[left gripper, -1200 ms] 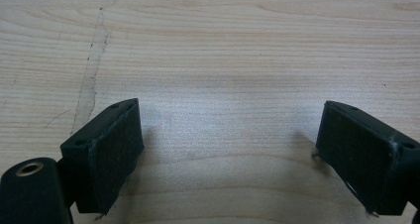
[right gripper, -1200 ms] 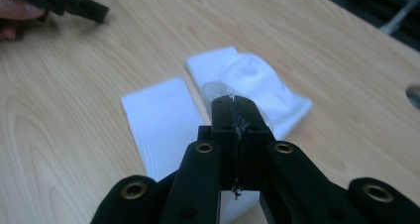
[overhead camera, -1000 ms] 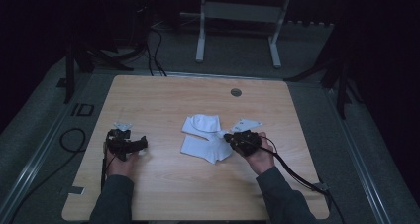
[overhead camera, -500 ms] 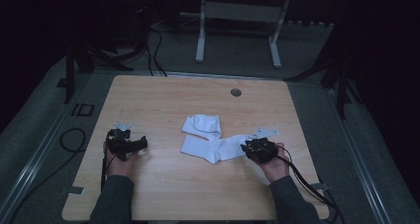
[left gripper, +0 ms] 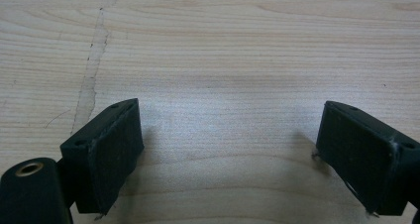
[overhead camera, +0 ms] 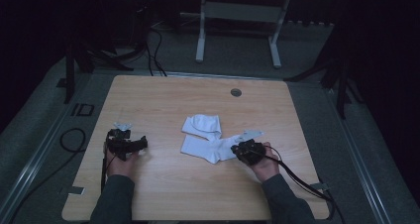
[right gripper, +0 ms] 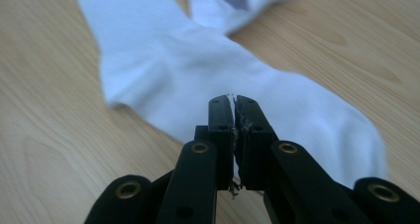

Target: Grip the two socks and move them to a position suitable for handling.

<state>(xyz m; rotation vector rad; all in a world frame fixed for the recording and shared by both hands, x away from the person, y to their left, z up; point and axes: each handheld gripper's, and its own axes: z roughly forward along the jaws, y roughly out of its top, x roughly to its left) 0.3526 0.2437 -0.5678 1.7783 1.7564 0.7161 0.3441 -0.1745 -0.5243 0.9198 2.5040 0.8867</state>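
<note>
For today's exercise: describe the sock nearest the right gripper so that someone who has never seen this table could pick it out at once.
Start at the wooden table and find the two white socks near its middle. The nearer sock lies stretched out flat, one end by the right gripper, whose fingers are closed. Unlike the folded sock just beyond it, it lies at full length.

Two white cotton socks [overhead camera: 208, 137] lie mid-bench [overhead camera: 163, 100], apparently overlapping; left hand-held gripper [overhead camera: 130, 145] well left, right hand-held gripper [overhead camera: 242, 152] touching them.

Sock [right gripper: 208, 70] soft white cloth; table [overhead camera: 163, 100] matt pale wood, grained.
</note>
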